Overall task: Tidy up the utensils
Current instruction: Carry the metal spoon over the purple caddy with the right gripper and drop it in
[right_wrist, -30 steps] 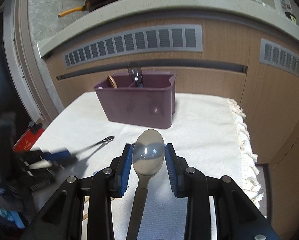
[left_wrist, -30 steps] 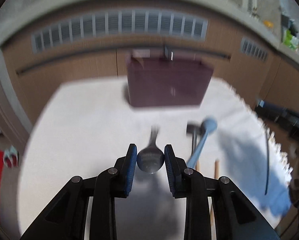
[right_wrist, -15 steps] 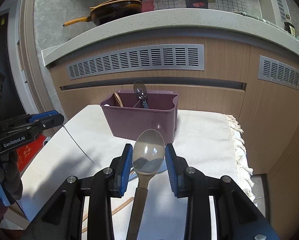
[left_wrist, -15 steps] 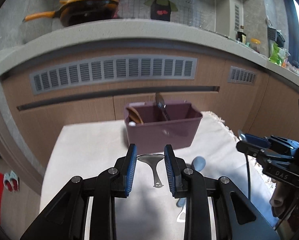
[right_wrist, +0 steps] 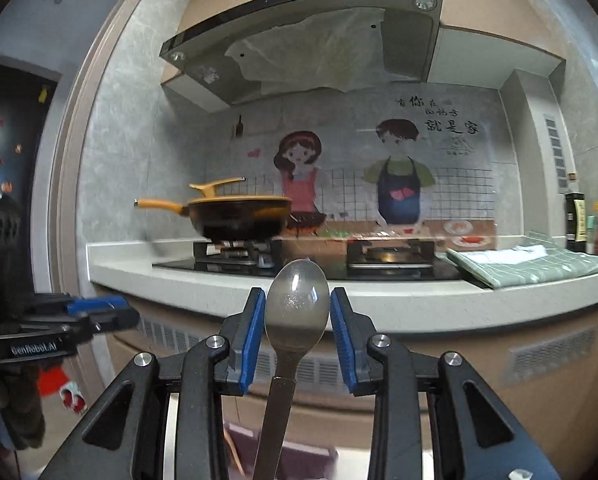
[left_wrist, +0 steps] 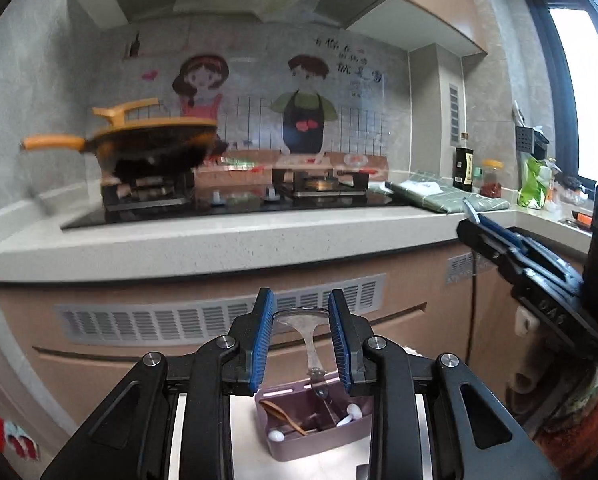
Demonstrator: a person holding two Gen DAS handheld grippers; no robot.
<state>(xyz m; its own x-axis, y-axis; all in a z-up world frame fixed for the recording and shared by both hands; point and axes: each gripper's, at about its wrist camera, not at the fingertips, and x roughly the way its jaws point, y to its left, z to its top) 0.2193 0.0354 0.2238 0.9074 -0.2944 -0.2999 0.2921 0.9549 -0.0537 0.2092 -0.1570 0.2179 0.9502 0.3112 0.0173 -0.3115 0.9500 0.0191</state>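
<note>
My left gripper (left_wrist: 301, 334) is shut on the bowl of a metal spoon (left_wrist: 303, 322), whose handle hangs down over the purple utensil caddy (left_wrist: 313, 436) below. The caddy holds a wooden spoon, white-tipped utensils and a dark spoon. My right gripper (right_wrist: 298, 334) is shut on a large metal spoon (right_wrist: 297, 308) with its bowl up between the blue pads and its handle running back toward the camera. The caddy's rim (right_wrist: 299, 450) shows blurred under it. The right gripper shows at the right of the left wrist view (left_wrist: 531, 256), and the left gripper shows at the left of the right wrist view (right_wrist: 59, 322).
A kitchen counter (left_wrist: 219, 248) with a gas hob and a yellow-handled pan (left_wrist: 151, 148) lies ahead. A green checked cloth (right_wrist: 531, 264), bottles and jars stand to the right. Cabinet fronts with vent grilles (left_wrist: 203, 320) are below the counter.
Both grippers have risen and tilted up with their spoons. The view went from the table and caddy to the counter and hob. The caddy now sits low in both views.
</note>
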